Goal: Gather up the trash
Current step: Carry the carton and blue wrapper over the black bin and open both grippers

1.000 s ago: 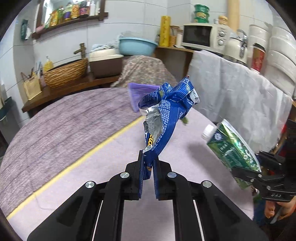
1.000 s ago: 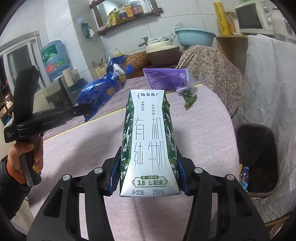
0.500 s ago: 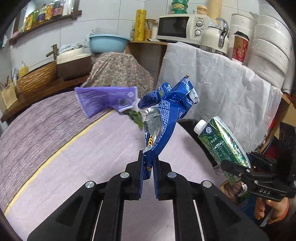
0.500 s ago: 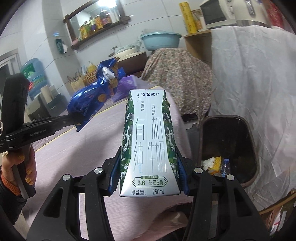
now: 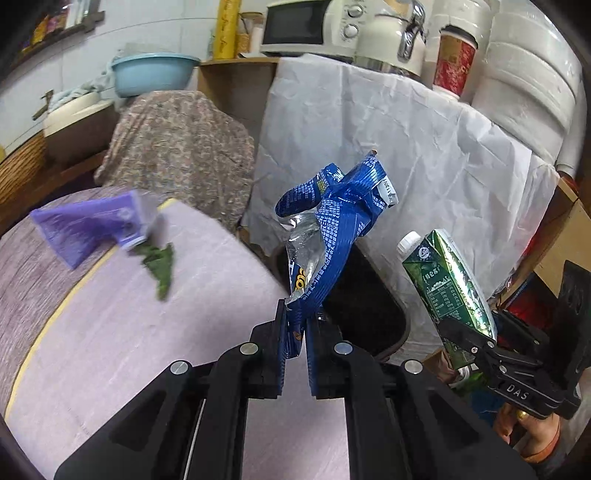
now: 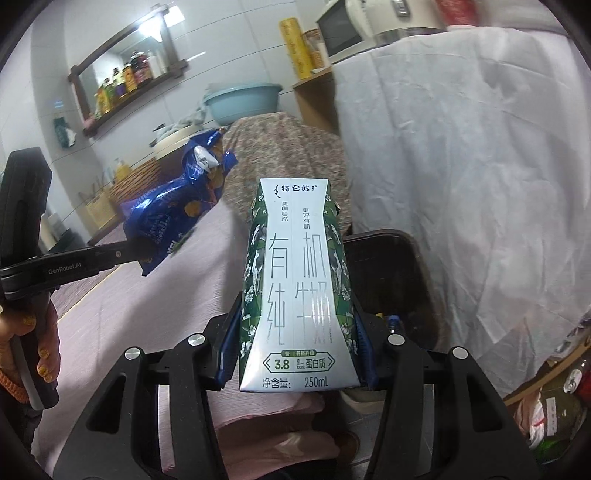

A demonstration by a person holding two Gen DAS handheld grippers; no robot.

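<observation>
We list: a light blue basin (image 5: 153, 72) on the counter; a white microwave (image 5: 308, 26) and kettle (image 5: 397, 35) above a white sheet (image 5: 406, 155); a floral-covered mound (image 5: 177, 144); a bottle shelf (image 6: 125, 83).

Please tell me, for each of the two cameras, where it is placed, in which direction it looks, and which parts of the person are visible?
Left wrist: sits on the left hand-held gripper, looking along its fingers at the blue snack bag, the table and the black bin; the person's right hand shows.
Right wrist: sits on the right hand-held gripper, looking at the milk carton toward the bin; the left hand shows.
Shared: bag, carton, bin, blue basin.
</observation>
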